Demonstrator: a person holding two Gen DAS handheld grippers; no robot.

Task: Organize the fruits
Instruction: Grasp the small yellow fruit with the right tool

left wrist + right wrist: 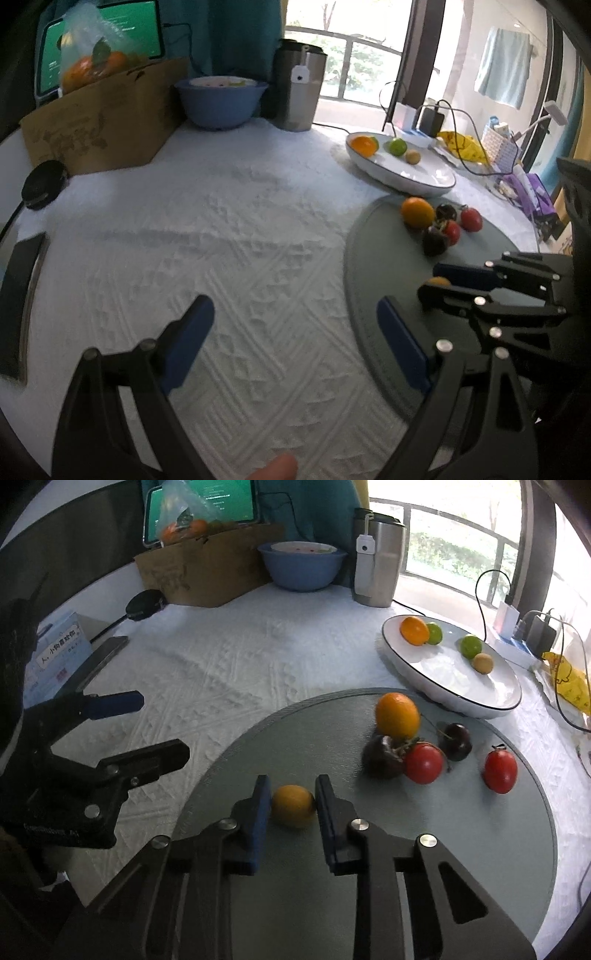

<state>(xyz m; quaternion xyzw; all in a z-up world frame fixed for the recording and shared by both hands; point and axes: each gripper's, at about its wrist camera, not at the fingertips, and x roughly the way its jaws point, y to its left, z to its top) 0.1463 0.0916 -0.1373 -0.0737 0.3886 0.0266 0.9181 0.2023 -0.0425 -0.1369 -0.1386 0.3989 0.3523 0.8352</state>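
A small yellow-orange fruit (293,805) sits on the round grey mat (480,849), clamped between the blue pads of the right gripper (291,806), whose jaws press it from both sides. Just beyond it on the same mat cluster an orange (398,716), two dark cherries (382,757) and two red tomatoes (424,762), one tomato standing a little apart to the right. Past the mat's far edge, a white plate (443,679) holds another orange, two green limes and a small tan fruit. The left gripper (295,343) hangs with its jaws spread wide and empty over the white textured tablecloth (221,221), beside the mat. At the table's back stand a cardboard box (99,118), a blue bowl (221,103) and a steel tumbler (299,85).
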